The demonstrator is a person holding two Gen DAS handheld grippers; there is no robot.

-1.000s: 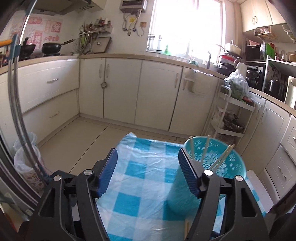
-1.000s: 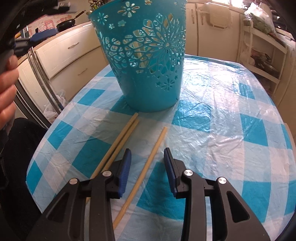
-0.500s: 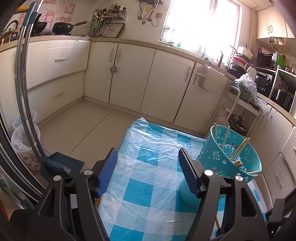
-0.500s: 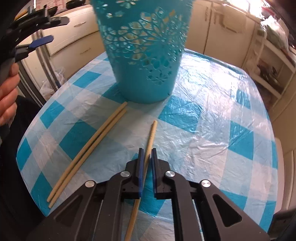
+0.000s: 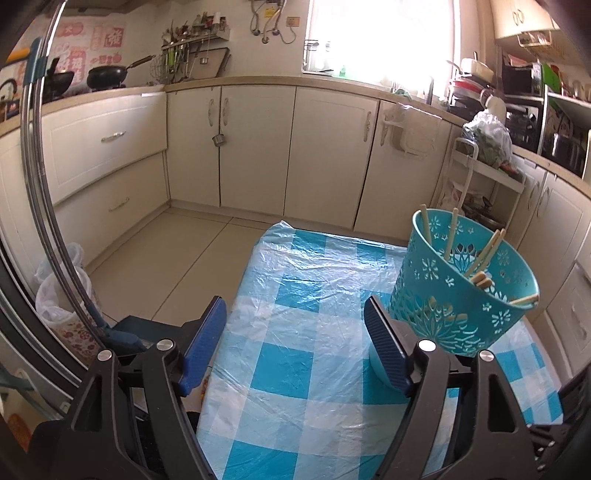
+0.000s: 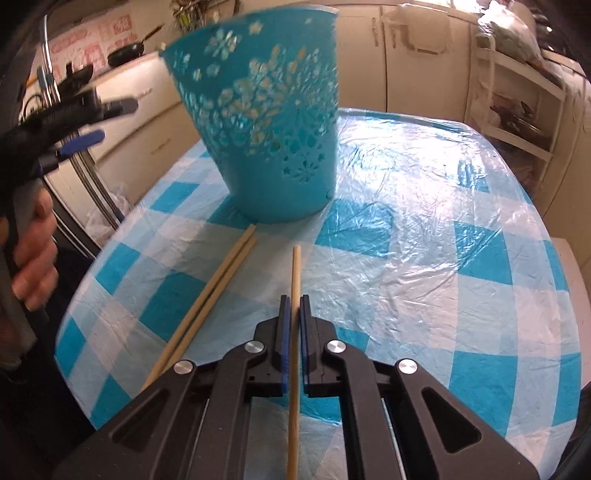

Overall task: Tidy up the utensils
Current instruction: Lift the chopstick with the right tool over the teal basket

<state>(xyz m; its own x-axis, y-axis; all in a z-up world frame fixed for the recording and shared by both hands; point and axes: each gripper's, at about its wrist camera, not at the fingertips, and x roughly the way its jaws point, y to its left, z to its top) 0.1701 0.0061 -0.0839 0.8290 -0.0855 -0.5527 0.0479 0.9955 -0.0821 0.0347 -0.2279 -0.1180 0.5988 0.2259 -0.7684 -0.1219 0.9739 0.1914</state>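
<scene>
- A kitchen with cream cabinets (image 5: 255, 147) runs round the walls, a bright window (image 5: 384, 33) at 12 o'clock in the left wrist view and a black pan (image 5: 107, 74) on the counter at 10 o'clock.
- A table under a blue-and-white checked cloth (image 6: 424, 258) (with a crinkled clear plastic sheet over it) fills the lower part of both views.
- The teal basket (image 6: 273, 122) with flower cut-outs stands on the cloth at 12 o'clock in the right wrist view; it looks blurred and leans to one side. In the left wrist view it sits at 3 o'clock, and several chopsticks (image 5: 484, 254) stick up inside it.
- The right gripper (image 6: 292, 306) is clenched on a single chopstick (image 6: 295, 273), its blue pads pressed against the shaft; the stick runs from under the camera toward the basket and stops short of its base.
- A pair of chopsticks (image 6: 210, 295) lies on the cloth at 9 o'clock of the held one, side by side, with the far tips almost at the basket's foot.
- The left gripper (image 5: 295, 325) has nothing between its fingers and its jaws are opening; the right-hand finger shows in front of the basket's lower wall, though contact cannot be told.
- In the right wrist view a hand (image 6: 35, 254) at 9 o'clock grips the left gripper's handle.
</scene>
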